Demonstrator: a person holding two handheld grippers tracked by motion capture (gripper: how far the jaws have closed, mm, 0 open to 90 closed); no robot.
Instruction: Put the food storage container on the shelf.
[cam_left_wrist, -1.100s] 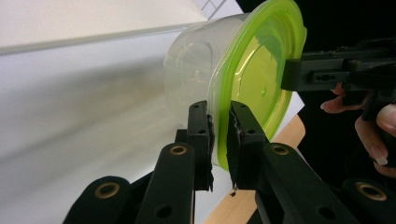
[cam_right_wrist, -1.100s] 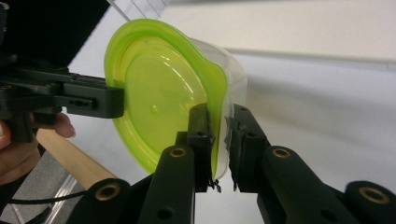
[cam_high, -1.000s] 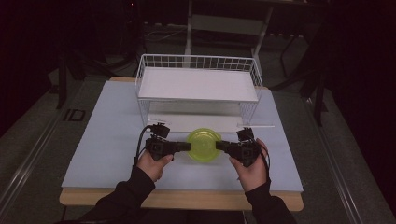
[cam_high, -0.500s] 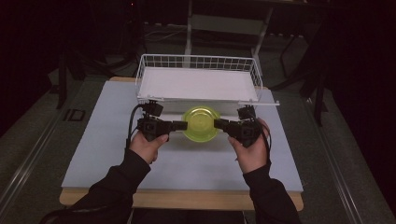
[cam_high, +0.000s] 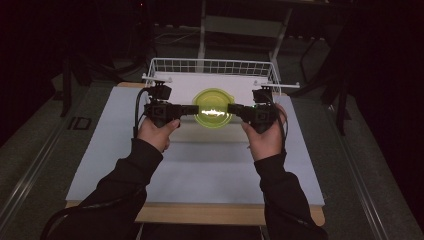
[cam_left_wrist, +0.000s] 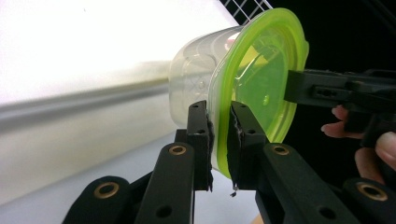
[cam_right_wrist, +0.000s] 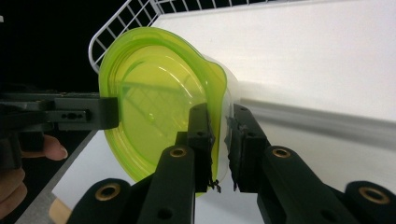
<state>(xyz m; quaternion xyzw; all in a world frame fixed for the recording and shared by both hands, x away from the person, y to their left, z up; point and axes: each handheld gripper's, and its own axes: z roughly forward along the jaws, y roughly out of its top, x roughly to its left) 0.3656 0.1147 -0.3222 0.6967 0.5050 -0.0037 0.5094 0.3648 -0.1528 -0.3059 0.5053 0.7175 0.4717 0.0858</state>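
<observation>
A lidded container (cam_high: 213, 108) is being gripped at opposite rims by the left gripper (cam_high: 192, 109) and right gripper (cam_high: 233, 108) above the wire basket (cam_high: 210, 66).

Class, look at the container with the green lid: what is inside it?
Through the clear wall of the container and the green lid nothing shows inside. The far side is hidden, so it cannot be called empty for certain.
</observation>
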